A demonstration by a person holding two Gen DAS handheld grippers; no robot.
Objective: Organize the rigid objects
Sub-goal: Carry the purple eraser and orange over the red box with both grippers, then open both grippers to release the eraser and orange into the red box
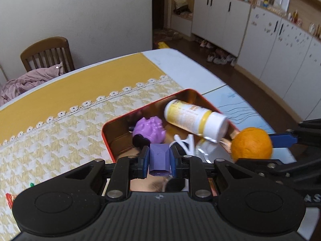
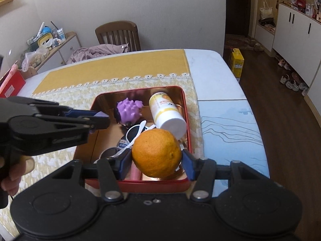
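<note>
Wooden chair (image 2: 118, 34) behind the table — pink cloth (image 2: 96, 51) draped on it.

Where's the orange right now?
The orange is clamped in the right gripper, held over the near right part of the red tin, just this side of the white-capped bottle.

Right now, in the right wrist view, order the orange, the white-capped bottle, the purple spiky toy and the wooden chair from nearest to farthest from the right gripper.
1. Orange: held between the right gripper's fingers.
2. White-capped bottle: lying in the red tin, just beyond, slightly right.
3. Purple spiky toy: deeper in the tin, left.
4. Wooden chair: beyond the table's far edge.
</note>
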